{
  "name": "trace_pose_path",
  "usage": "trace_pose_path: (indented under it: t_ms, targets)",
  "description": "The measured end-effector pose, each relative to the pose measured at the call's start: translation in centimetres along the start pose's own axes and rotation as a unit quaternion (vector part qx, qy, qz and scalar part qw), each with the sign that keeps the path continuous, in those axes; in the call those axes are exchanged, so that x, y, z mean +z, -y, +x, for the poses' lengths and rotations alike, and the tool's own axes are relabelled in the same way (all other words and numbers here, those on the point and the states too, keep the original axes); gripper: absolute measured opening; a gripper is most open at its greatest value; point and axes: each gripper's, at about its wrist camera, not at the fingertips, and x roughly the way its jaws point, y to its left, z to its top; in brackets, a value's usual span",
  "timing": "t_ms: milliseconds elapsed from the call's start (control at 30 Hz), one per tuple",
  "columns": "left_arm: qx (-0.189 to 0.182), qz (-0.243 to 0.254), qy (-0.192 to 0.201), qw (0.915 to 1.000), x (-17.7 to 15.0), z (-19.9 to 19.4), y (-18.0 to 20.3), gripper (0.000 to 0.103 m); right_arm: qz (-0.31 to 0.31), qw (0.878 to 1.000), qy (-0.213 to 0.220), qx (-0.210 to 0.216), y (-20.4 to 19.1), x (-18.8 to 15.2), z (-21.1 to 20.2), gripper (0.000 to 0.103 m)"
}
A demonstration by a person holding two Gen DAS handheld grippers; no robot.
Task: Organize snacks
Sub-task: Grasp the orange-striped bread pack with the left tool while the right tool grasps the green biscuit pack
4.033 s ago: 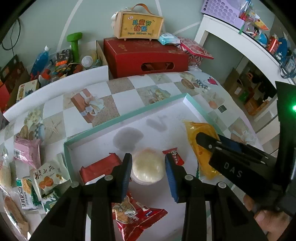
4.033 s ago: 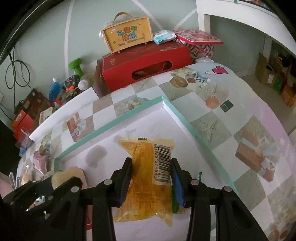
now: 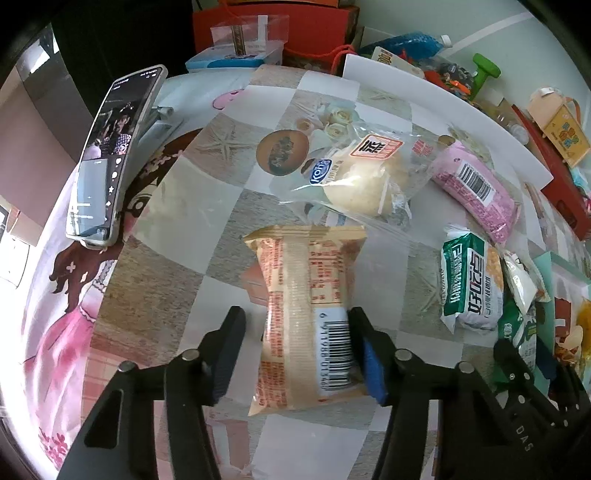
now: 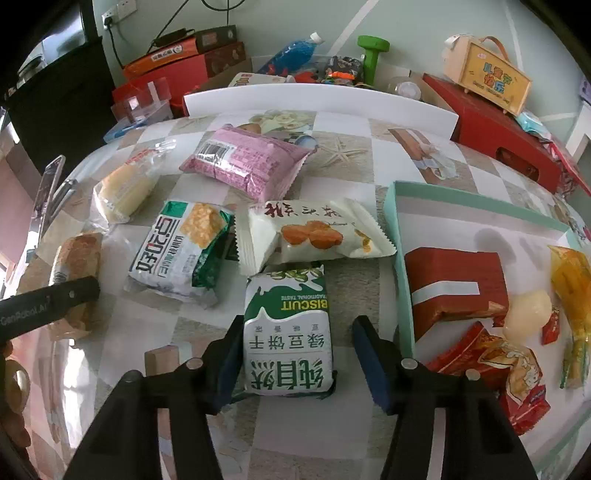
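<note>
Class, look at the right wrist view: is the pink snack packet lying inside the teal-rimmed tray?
No, the pink snack packet lies on the checked tablecloth, outside the teal-rimmed tray.

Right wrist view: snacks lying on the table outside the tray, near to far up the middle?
Green-and-white biscuit pack between the right gripper fingers → white pack with orange fruit picture → pink wrapped pack.

A pale green wall (image 4: 406,22) crossed by white stripes stands at twelve o'clock; a wall socket (image 4: 110,16) sits at eleven o'clock
</note>
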Motion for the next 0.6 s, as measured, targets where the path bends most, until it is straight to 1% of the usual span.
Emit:
trace_pose_path:
  t_ms: [33, 100, 200, 267, 400, 600]
  targets:
    - [0.001, 0.0, 0.001, 1.0, -0.1, -0.2, 0.0, 0.054, 0.001, 1.0, 0.0, -0.001, 0.0, 0.0, 0.0, 0.059]
    - [-0.002, 0.0, 0.001, 1.0, -0.2, -0.3, 0.0, 0.046, 0.001, 1.0, -0.001, -0.001, 0.0, 0.0, 0.0, 0.058]
    - [-0.005, 0.007, 0.002, 1.0, -0.4, -0.6, 0.3, 0.043, -0.003, 1.0, -0.001, 0.001, -0.5, -0.1, 0.0, 0.058]
    - [-0.007, 0.011, 0.002, 0.9999, -0.5, -0.8, 0.7, 0.04, -0.008, 1.0, 0.0, 0.004, -0.9, -0.3, -0.1, 0.053]
    - [-0.019, 0.019, 0.0, 0.9997, -0.7, -1.2, 1.4, 0.039, -0.02, 1.0, 0.003, 0.008, -1.6, -0.4, -0.2, 0.046]
    - [-0.028, 0.026, -0.004, 0.9993, -1.1, -1.6, 2.4, 0.039, -0.029, 0.999, 0.004, 0.016, -2.2, -0.6, -0.4, 0.044]
